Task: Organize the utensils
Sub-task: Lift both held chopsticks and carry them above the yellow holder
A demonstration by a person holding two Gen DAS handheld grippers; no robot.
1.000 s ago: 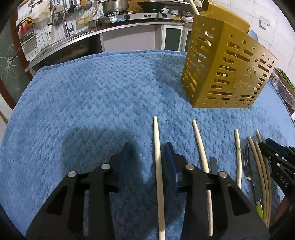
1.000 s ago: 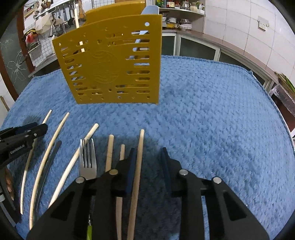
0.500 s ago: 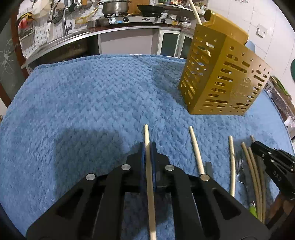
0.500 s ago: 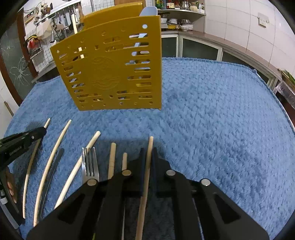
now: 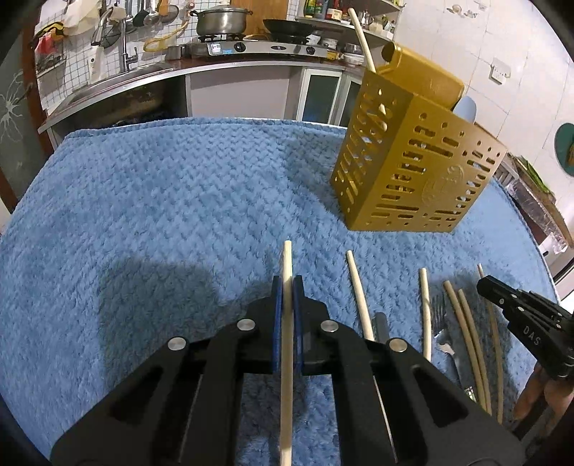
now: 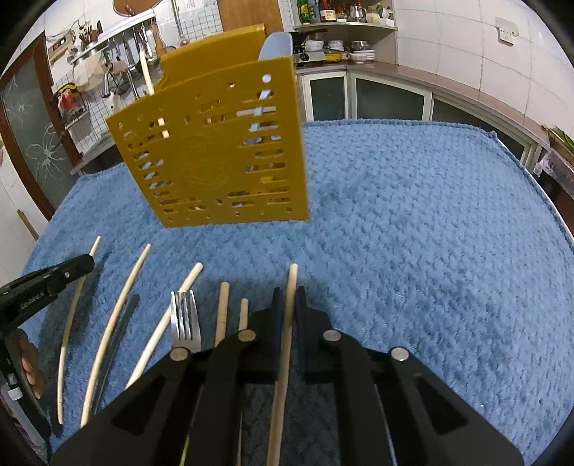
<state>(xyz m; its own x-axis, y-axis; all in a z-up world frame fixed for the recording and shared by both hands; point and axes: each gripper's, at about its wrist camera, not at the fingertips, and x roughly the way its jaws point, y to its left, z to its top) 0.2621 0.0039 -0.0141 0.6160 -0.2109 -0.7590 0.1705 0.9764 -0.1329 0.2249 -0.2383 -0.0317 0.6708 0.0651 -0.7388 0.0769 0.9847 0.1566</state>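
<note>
The left claw (image 5: 286,286) is closed on a pale wooden chopstick (image 5: 287,258), with both blue pads pressed against its shaft; the tip of the chopstick projects a short way ahead of the pads, and the rest runs back between the black arms. The right claw (image 6: 288,297) is likewise closed on a second chopstick (image 6: 292,277), which is clamped between its pads and angled slightly to the left toward the rear. Both claws point downward over the surface (image 5: 161,200), which is covered with a blue textured cloth. The remaining utensils lie on the cloth between the two claws: to the right of the left claw are several loose chopsticks (image 5: 358,286), a dark stick (image 5: 380,322) and a fork (image 5: 443,340). In the right wrist view the same group lies to the left of the right claw, with the fork (image 6: 184,322) pointing tines forward and chopsticks on either side of it. The yellow perforated utensil holder (image 5: 416,172) stands upright on the cloth, ahead and to the right of the left claw and ahead and to the left of the right claw (image 6: 215,150). It already contains one chopstick (image 5: 362,39) that protrudes above its rim and a light blue utensil (image 6: 274,44) at its far side. A kitchen counter with a pot (image 5: 220,21) lies beyond the surface.
</note>
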